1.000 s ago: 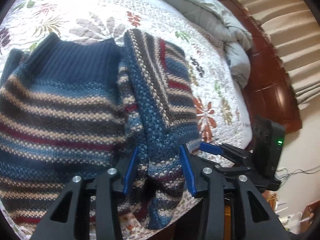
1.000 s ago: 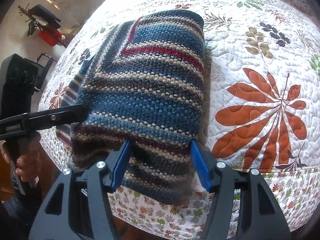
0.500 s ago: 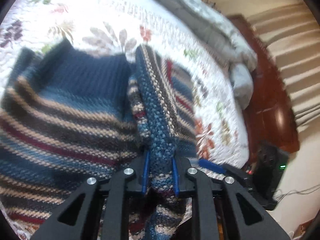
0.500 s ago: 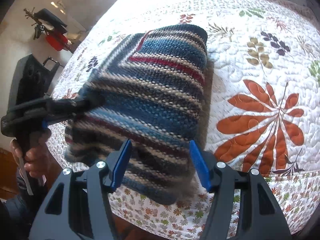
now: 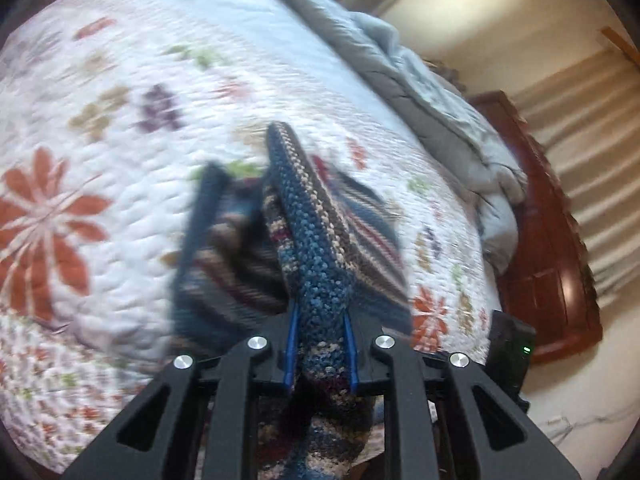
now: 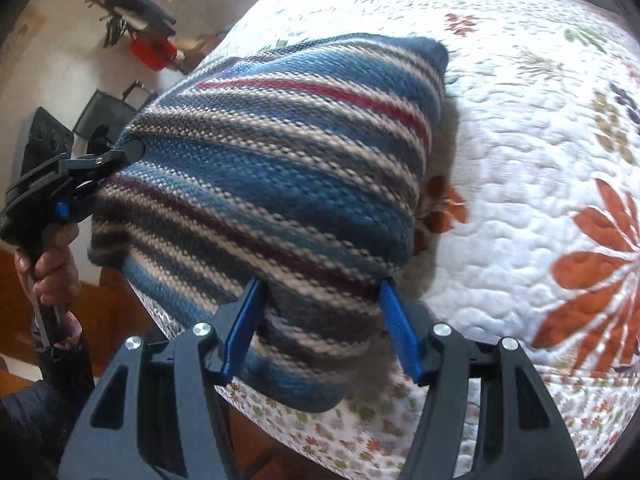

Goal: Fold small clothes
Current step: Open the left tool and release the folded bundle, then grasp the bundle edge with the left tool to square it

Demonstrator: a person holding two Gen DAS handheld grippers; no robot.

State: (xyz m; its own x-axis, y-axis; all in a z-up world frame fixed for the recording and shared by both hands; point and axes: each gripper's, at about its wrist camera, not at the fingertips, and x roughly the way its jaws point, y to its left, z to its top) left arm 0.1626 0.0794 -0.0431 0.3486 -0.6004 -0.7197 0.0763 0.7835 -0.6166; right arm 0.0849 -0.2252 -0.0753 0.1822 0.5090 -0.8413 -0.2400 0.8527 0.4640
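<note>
No readable writing or containers show. The left gripper (image 5: 320, 344) is clamped on a fold of the striped knit sweater (image 6: 276, 184), lifted above the bed's (image 6: 520, 184) near edge. The right gripper (image 6: 320, 328) stands spread wide, the sweater between its fingers (image 6: 244, 320). A grey duvet (image 5: 440, 120) lies bunched at the bed's far edge.

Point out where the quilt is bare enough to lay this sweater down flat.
Bare quilt opens beside the striped sweater, out around the big orange flower. It is crowded where the left tongs grip the sweater and the right tongs straddle it, open. The grey comforter borders the far side.
</note>
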